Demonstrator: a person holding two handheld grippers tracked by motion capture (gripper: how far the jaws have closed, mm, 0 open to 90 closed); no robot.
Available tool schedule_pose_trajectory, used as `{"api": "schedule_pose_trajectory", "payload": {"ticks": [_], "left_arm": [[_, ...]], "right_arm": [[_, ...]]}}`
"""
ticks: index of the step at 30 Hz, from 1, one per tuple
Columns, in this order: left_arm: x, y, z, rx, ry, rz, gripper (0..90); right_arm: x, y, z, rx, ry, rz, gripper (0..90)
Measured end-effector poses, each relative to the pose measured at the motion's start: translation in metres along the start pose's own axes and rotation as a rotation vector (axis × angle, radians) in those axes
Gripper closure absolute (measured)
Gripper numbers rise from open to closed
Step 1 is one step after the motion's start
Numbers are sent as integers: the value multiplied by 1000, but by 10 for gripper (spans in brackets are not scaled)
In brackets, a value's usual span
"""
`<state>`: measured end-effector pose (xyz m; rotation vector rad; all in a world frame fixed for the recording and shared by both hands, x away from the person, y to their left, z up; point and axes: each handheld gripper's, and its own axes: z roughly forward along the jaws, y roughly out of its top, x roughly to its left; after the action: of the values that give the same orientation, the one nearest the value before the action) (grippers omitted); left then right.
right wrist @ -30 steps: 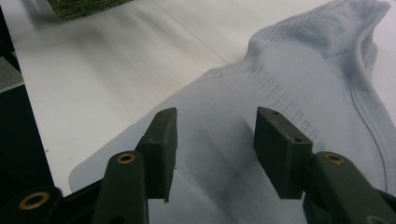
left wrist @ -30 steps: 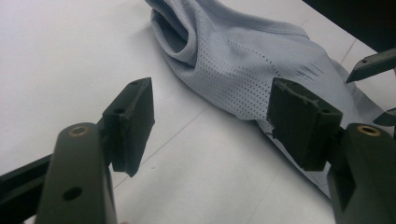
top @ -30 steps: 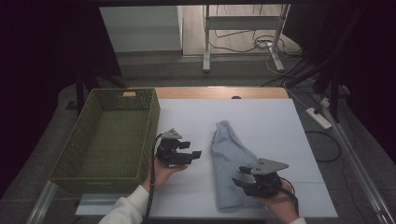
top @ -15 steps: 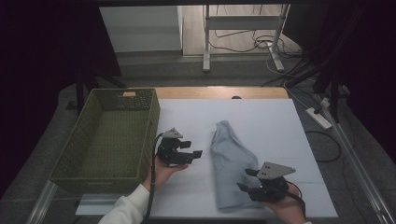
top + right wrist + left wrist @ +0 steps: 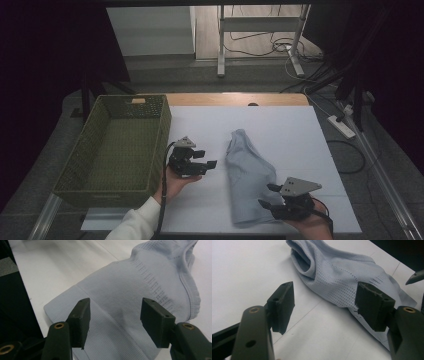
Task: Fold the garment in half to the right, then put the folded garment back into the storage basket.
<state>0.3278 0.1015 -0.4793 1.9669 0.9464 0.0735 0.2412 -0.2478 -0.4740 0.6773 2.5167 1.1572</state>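
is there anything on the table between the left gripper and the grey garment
No. In the high view, bare white table separates the left gripper from the grey garment; the left gripper view agrees.

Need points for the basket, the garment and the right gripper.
basket (image 5: 161,131), high view, on its right wall.
garment (image 5: 248,175), high view, on the middle of the cloth.
right gripper (image 5: 265,196), high view, between its open fingertips at the garment's near end.

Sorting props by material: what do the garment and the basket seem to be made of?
Garment: soft pale grey-blue knit, probably synthetic; fine mesh perforations and ribbed hem show. Basket: olive-green woven wicker or plastic; tight weave visible, exact fibre unclear.
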Motion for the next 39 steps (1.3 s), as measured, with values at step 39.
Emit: {"api": "schedule_pose_trajectory", "payload": {"ticks": [39], "left_arm": [[-2,0,7,10,-14,2,327]], "right_arm": [[38,-11,42,286,76,-225,257]]}}
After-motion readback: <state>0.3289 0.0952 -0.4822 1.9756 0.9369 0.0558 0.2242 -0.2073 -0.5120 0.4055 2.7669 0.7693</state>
